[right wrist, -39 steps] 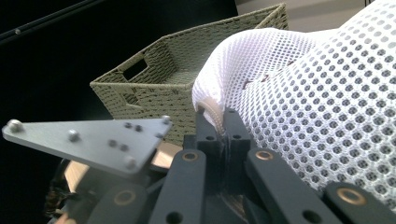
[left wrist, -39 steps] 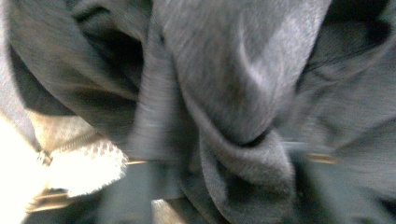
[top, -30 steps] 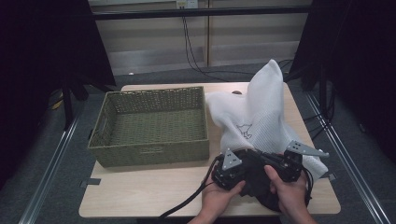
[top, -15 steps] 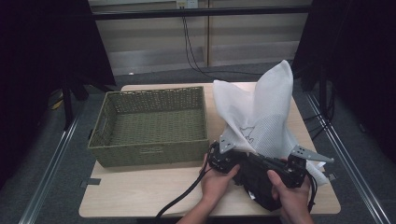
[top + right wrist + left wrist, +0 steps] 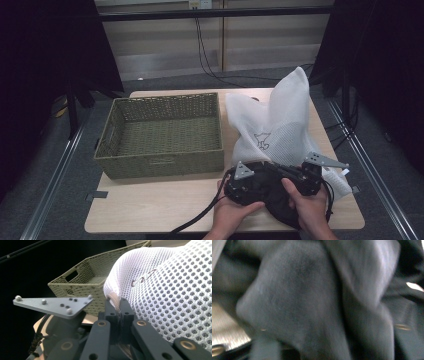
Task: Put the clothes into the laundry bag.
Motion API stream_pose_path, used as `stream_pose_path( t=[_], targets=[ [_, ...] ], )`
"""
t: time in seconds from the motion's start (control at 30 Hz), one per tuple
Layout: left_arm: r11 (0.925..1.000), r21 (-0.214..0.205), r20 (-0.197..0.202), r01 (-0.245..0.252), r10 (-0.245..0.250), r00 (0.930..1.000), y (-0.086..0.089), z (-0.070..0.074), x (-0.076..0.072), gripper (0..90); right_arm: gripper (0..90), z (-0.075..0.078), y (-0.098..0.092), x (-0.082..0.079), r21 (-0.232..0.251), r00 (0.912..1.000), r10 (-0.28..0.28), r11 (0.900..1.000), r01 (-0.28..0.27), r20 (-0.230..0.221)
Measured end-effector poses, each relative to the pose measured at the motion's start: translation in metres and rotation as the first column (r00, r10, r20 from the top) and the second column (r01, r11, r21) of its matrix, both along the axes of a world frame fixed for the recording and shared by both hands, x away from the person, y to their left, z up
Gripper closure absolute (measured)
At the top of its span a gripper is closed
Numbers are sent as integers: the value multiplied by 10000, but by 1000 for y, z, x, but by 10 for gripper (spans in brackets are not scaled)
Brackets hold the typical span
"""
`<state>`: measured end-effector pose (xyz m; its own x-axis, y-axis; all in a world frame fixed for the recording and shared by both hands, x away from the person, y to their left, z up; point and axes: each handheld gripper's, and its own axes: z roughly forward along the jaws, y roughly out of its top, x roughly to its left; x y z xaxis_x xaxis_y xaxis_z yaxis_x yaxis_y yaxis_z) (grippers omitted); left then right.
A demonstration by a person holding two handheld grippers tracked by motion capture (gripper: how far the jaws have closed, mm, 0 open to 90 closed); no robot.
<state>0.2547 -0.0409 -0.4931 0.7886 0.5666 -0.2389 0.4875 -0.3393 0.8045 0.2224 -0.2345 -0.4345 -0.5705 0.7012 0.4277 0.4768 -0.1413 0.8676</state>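
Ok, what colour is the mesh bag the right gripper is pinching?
White, with a small dark printed mark; the mesh bag shows best in the right gripper view.

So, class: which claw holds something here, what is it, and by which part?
The right claw pinches the white mesh bag at its edge. Whether the left claw grips the dark cloth cannot be told.

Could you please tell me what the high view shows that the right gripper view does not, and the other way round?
The high view gives the whole table, the dark cloth near its front edge, and the left hand and right hand beside that cloth. The right gripper view gives the close-up: the right gripper shut on a pinched edge of the mesh bag. Both share the green basket and the white mesh bag next to it.
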Motion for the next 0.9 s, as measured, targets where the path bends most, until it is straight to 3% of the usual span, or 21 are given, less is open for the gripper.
stream_pose_path(
  t=[0.07, 0.1, 0.13, 0.2, 0.23, 0.27, 0.3, 0.33, 0.37, 0.43, 0.47, 0.5, 0.53, 0.57, 0.63, 0.7, 0.73, 0.8, 0.9],
  targets=[
    [9996, 134, 234, -249, 245, 9994, -10, 1, 8, 647, 887, 0, 2, 0, 143, 10000, 60, 9999, -59, -20],
    [9992, -123, 182, -389, 391, 9991, -11, 1, 13, 772, 887, 0, 2, 0, 243, 10000, 78, 9997, -77, -17],
    [9975, -440, 159, -544, 552, 9983, -11, 1, 18, 817, 888, 1, 2, 0, 277, 10000, 64, 9996, -65, 5],
    [9903, -947, 708, -1017, 1086, 9916, -10, 4, 19, 856, 888, 3, 1, -2, 322, 9998, -36, 9995, 30, 204],
    [9860, -1219, 1246, -1139, 1290, 9838, -10, 9, 15, 860, 887, 4, 0, -4, 412, 9996, -111, 9991, 100, 272],
    [9802, -1660, 1939, -1081, 1400, 9710, -11, 16, 8, 862, 888, 7, -2, -6, 484, 9991, -190, 9987, 171, 388],
    [9791, -1809, 2385, -926, 1350, 9617, -9, 25, 3, 863, 888, 11, -4, -9, 582, 9987, -207, 9981, 180, 466],
    [9696, -2271, 2533, -909, 1490, 9559, -9, 30, -1, 863, 888, 15, -5, -13, 716, 9980, -187, 9973, 143, 609],
    [9530, -2916, 2691, -822, 1642, 9490, -7, 41, -7, 864, 888, 19, -5, -15, 722, 9968, -142, 9974, 85, 788],
    [9333, -3508, 2977, -770, 1891, 9357, -6, 54, -13, 863, 888, 31, -2, -24, 809, 9917, 123, 9965, -227, 1279],
    [9346, -3475, 3087, -758, 1904, 9319, -7, 57, -13, 862, 888, 38, 0, -29, 791, 9871, 222, 9962, -351, 1585],
    [9473, -3061, 3332, -945, 1996, 9215, -8, 57, -12, 861, 888, 42, 1, -32, 776, 9855, 248, 9962, -383, 1679],
    [9570, -2565, 3321, -1353, 2188, 9175, -10, 52, -8, 861, 887, 44, 2, -34, 751, 9849, 338, 9961, -472, 1701],
    [9663, -1794, 3018, -1848, 2329, 9245, -10, 41, 1, 861, 888, 44, 3, -34, 688, 9869, 384, 9964, -497, 1569],
    [9556, -1381, 2079, -2601, 2848, 9358, -9, 16, 15, 860, 888, 34, 3, -30, 461, 9940, 303, 9983, -353, 1052],
    [9551, -754, 856, -2864, 2923, 9525, -3, -4, 28, 855, 888, 22, 4, -23, 291, 9990, 217, 9993, -229, 397],
    [9596, -860, 645, -2678, 2736, 9597, 0, -4, 30, 845, 887, 14, 4, -19, 221, 9996, 240, 9995, -243, 112],
    [9696, -995, 865, -2236, 2323, 9688, 7, 5, 25, 802, 888, 8, 1, -14, 378, 9999, 144, 9992, -143, -44],
    [9830, -1017, 960, -1531, 1629, 9820, 14, 12, 12, 533, 888, 7, -6, -9, 367, 10000, -65, 9993, 66, -27]
  ],
)
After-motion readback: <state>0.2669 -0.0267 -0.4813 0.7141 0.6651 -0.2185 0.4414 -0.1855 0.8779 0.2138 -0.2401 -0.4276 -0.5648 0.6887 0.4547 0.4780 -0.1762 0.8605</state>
